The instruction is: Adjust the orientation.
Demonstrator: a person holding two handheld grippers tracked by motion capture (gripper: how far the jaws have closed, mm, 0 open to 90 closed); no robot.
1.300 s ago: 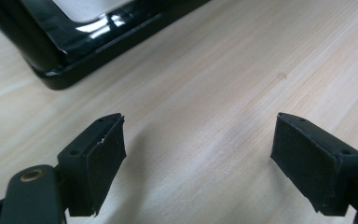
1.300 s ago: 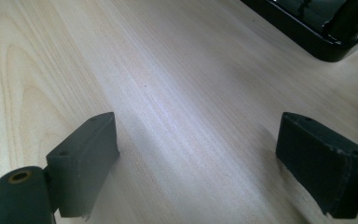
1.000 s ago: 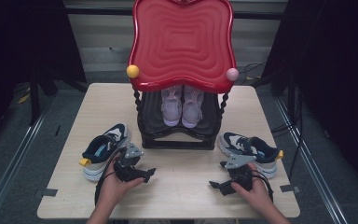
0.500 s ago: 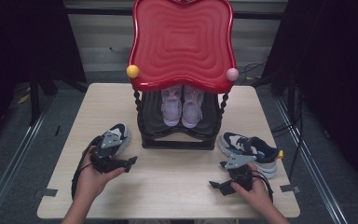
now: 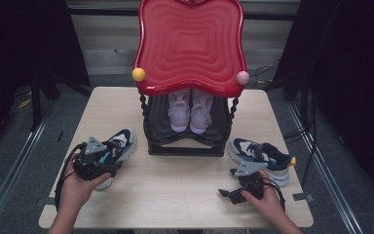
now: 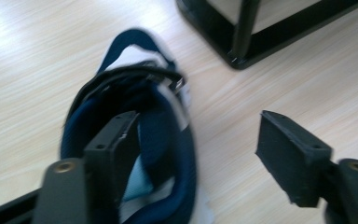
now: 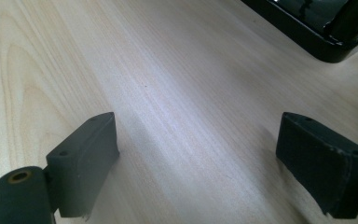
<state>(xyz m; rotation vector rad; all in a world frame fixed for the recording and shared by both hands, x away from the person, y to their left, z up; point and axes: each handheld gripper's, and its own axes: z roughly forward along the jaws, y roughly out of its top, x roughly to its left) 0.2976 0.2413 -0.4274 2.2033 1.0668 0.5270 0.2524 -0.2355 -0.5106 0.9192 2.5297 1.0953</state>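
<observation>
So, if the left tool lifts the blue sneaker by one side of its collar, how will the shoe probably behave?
The blue sneaker will probably feel light for its size, with its padded fabric upper. The collar looks soft, so it may fold between the jaws of the left tool, one inside the opening, one outside. Held at one side, the toe will likely sag; its flat sole should not roll on the table.

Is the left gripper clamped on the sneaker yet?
Not yet. The left gripper has been closing; one jaw sits inside the sneaker opening, the other outside over the table, a clear gap remaining.
</observation>
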